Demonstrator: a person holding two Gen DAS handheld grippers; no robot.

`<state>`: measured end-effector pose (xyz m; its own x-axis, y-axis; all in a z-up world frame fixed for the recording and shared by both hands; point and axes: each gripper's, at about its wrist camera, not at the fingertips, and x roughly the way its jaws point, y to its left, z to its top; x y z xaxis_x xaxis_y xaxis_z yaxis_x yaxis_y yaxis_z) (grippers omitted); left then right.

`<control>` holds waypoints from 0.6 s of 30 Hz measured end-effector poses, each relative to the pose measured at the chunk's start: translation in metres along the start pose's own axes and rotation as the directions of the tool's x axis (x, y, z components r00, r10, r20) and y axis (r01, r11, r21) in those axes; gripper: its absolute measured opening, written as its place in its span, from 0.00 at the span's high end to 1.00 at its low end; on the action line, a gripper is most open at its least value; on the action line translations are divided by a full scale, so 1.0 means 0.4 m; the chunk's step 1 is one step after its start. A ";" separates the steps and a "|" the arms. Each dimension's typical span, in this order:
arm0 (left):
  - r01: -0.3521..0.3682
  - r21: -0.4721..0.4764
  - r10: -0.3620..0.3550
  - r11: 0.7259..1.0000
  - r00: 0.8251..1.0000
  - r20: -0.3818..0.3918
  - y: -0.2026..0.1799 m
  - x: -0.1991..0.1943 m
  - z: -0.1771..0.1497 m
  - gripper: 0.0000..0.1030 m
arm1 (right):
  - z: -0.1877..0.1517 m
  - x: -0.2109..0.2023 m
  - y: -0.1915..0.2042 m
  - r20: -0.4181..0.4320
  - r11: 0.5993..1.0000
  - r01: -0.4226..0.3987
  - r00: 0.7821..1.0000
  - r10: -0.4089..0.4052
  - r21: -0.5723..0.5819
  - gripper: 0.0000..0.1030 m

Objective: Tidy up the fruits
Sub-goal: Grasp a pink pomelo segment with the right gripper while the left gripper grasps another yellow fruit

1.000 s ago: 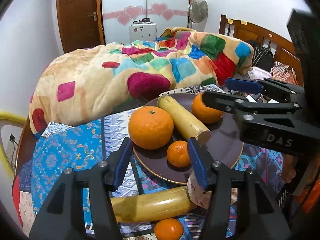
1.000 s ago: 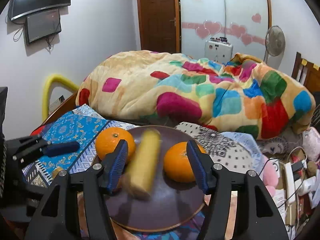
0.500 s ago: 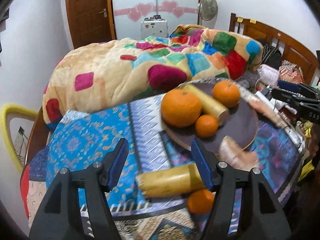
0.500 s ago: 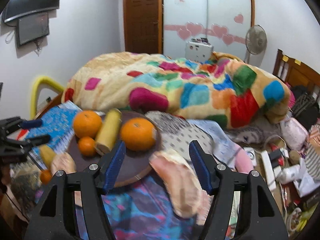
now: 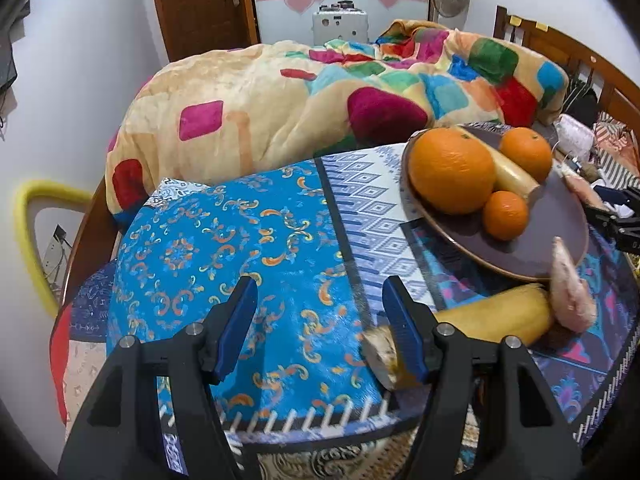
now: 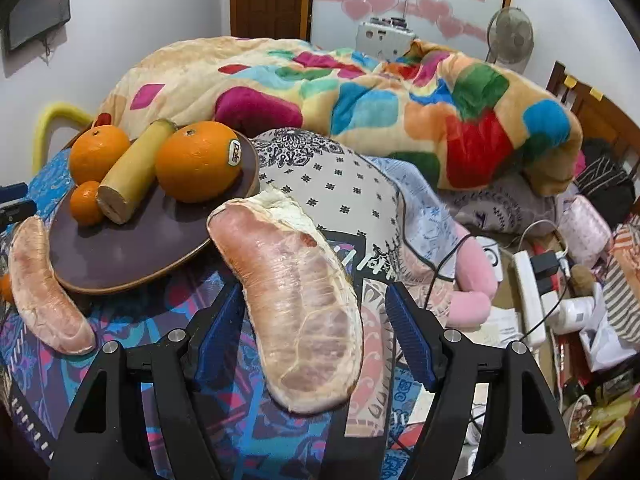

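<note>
Both views are lit evenly by soft indoor light, and the white walls are rendered with a cool bluish cast. Only faint shadows are cast under the fruit on the plate (image 6: 132, 256). Mild sheen is seen on the oranges (image 5: 452, 170) and on the near pomelo segment (image 6: 304, 312). Straight lines are bent strongly by the fisheye lens, and the corners are cut off by a black vignette. Motion blur is noticed on the banana end (image 5: 384, 360) by the left fingers (image 5: 240, 320); the blanket (image 6: 360, 92) is kept fairly sharp.
</note>
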<state>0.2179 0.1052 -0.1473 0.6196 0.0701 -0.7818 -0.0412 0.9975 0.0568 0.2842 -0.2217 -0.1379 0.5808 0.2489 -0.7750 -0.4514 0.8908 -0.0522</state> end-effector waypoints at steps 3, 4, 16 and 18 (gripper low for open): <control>0.024 0.004 -0.024 1.000 1.000 -0.016 0.005 0.012 0.006 0.37 | 0.006 0.014 -0.007 -0.029 1.000 -0.017 0.999 0.017 0.002 0.37; 0.032 0.007 -0.032 0.999 0.999 -0.019 0.007 0.012 0.005 0.37 | 0.005 0.018 -0.009 -0.037 0.999 -0.037 0.999 0.038 0.011 0.40; 0.088 0.032 -0.086 0.996 0.994 -0.060 0.004 -0.052 -0.039 0.40 | -0.052 -0.042 0.036 -0.016 0.999 -0.040 0.999 0.040 -0.020 0.54; 0.099 0.029 -0.097 0.995 0.993 -0.064 0.002 -0.068 -0.052 0.42 | -0.071 -0.060 0.049 -0.012 0.999 -0.045 0.999 0.045 -0.025 0.54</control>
<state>0.1845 0.1040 -0.1389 0.5695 -0.0268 -0.8215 0.0427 0.9991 -0.0029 0.2420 -0.2209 -0.1381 0.5518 0.2838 -0.7842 -0.4940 0.8688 -0.0332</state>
